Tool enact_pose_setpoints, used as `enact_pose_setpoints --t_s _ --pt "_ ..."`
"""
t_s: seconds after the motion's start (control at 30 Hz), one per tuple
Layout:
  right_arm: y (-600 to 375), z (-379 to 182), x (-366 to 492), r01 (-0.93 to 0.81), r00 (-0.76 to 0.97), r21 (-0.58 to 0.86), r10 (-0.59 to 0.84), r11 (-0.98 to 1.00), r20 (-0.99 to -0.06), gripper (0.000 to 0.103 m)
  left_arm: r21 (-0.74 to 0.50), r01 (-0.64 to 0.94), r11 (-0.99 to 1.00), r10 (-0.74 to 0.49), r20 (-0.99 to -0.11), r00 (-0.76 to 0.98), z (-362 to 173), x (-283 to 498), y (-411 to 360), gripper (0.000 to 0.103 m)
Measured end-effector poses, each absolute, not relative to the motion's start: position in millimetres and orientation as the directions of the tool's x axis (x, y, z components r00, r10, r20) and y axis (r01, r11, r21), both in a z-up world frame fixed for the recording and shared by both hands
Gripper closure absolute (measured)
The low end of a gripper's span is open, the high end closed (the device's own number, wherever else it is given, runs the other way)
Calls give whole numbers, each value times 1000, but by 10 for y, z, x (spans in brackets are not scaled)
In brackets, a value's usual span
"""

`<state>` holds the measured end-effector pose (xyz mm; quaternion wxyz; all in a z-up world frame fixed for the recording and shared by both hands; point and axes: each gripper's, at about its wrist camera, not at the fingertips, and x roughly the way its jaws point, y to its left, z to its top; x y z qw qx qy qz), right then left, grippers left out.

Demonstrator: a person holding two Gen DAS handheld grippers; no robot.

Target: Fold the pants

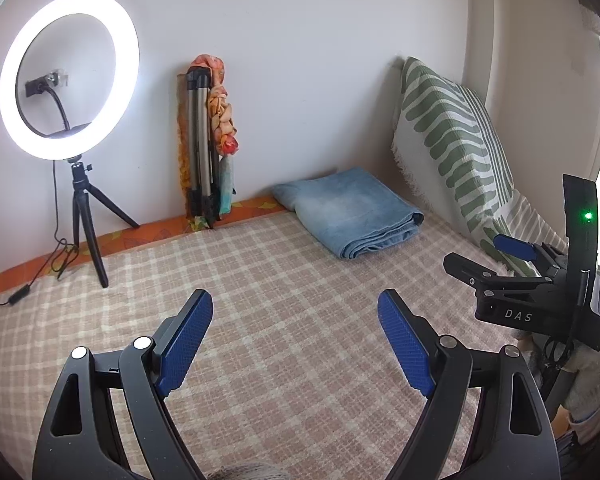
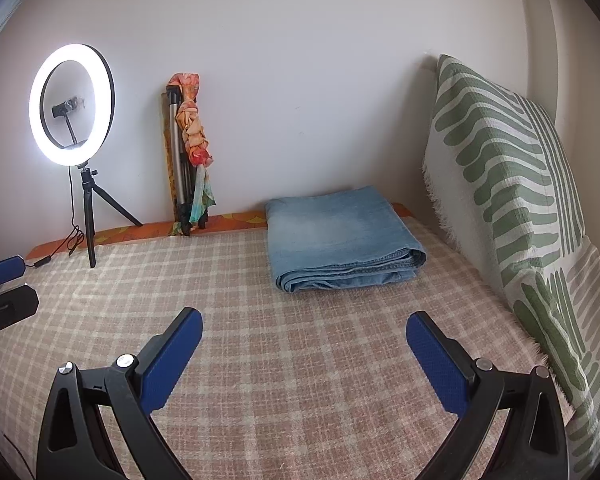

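Note:
Light blue denim pants point(image 1: 350, 210) lie folded into a compact rectangle at the far side of the checked bed cover point(image 1: 280, 300), near the wall; they also show in the right wrist view point(image 2: 340, 236). My left gripper point(image 1: 296, 312) is open and empty, held above the cover well short of the pants. My right gripper point(image 2: 304, 332) is open and empty, also short of the pants. The right gripper shows at the right edge of the left wrist view point(image 1: 496, 252), and the left one at the left edge of the right wrist view point(image 2: 2, 280).
A lit ring light point(image 1: 68, 76) on a small tripod stands at the far left with its cable on the cover. A folded tripod with a patterned scarf point(image 1: 208, 140) leans on the wall. Green-patterned pillows point(image 2: 512, 184) line the right side.

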<state>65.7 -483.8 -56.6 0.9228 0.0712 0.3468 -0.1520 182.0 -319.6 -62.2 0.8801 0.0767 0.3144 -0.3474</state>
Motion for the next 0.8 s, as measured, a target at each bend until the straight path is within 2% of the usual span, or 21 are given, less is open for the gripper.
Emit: enact_pose_setpoints --t_s 0.8 --pt "-4804 -596 653 325 711 21 -230 946 -665 0 -73 670 739 -565 -608 558 -613 1775 -3187 18"
